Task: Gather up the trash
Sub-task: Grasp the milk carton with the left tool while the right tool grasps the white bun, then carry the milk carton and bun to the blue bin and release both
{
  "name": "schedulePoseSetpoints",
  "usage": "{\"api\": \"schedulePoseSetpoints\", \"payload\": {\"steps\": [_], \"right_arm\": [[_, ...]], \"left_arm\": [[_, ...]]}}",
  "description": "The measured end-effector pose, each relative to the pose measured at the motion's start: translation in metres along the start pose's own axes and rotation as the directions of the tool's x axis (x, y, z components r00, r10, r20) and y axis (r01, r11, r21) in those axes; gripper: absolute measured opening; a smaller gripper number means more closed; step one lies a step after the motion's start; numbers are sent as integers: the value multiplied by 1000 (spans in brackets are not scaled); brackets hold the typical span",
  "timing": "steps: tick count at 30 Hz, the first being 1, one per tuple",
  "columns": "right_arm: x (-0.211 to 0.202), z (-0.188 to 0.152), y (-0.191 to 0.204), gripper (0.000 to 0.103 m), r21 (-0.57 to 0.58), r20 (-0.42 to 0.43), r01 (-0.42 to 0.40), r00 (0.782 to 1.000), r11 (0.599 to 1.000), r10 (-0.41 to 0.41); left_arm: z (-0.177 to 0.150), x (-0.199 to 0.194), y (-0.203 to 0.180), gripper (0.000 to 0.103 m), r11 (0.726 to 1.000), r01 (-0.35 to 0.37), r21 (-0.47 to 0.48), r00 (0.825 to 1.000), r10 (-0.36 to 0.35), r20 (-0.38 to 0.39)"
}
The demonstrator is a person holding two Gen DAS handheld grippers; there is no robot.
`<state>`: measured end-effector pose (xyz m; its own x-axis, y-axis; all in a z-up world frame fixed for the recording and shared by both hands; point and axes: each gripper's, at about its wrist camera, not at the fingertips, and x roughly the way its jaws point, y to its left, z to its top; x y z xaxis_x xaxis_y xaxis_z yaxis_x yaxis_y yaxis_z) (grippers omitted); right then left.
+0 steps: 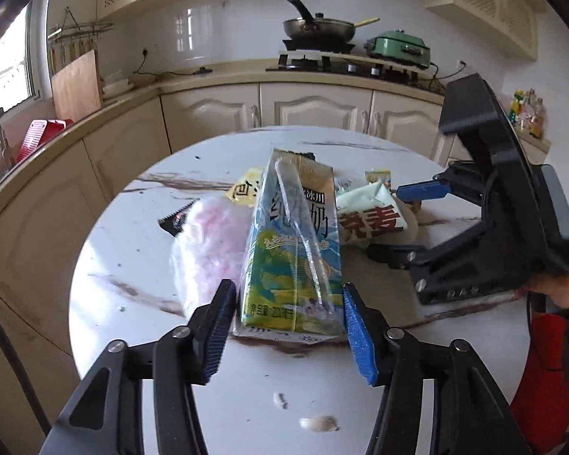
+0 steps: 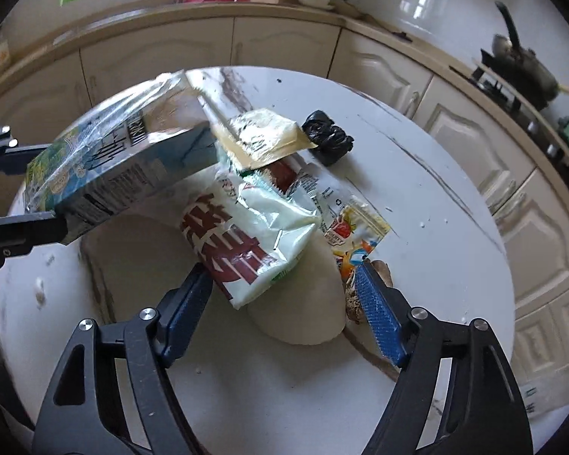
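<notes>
Left claw (image 1: 288, 326) grasps the milk carton (image 1: 292, 250) by its base, long axis pointing away over the table (image 1: 113, 258).

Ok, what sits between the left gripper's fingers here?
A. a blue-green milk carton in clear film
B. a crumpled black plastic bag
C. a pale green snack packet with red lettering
A: the blue-green milk carton in clear film sits between the left gripper pads, raised off the table in the right wrist view.

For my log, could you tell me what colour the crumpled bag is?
Black crumpled bag, clearest in the right wrist view.
</notes>
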<state>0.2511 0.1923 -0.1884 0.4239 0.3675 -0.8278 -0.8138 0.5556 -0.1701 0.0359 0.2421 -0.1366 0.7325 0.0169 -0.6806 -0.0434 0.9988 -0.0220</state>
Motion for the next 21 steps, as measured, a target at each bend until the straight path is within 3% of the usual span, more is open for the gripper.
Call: {"api": "schedulePoseSetpoints", "payload": {"steps": [2,4,5,6,7,11,15,21], "right_arm": [[2,-1,4,73,-9,1,14,1000,1000,-14],[2,-2,2,53,1,5,41,999,999,-41],[1,-4,0,51,7,9,46,999,999,-46],[0,-6,-2,51,23,16,30,999,999,-31],[-1,-7,-5,50,35,21,20,1000,999,-21],[-11,-17,-18,49,127,55,-54,997,990,48],[-27,-38,-37,49,262,122,-163,983,951,135],[-62,-70,-51,49,371,226,-249,959,894,173]], "left_arm": [[8,9,-2,62,1000,-12,-5,1000,12,-16],[15,18,-6,70,1000,-27,0,999,27,-29],[18,19,-7,69,999,-40,-1,999,40,-27],[21,20,-7,66,999,-44,-1,999,44,-24],[24,23,-7,48,999,-46,-3,999,45,-19],[26,21,-7,47,999,-46,-21,999,46,-9],[22,10,-13,47,999,-47,-26,999,48,16],[21,-13,-38,47,1000,-6,-14,998,7,59]]}}
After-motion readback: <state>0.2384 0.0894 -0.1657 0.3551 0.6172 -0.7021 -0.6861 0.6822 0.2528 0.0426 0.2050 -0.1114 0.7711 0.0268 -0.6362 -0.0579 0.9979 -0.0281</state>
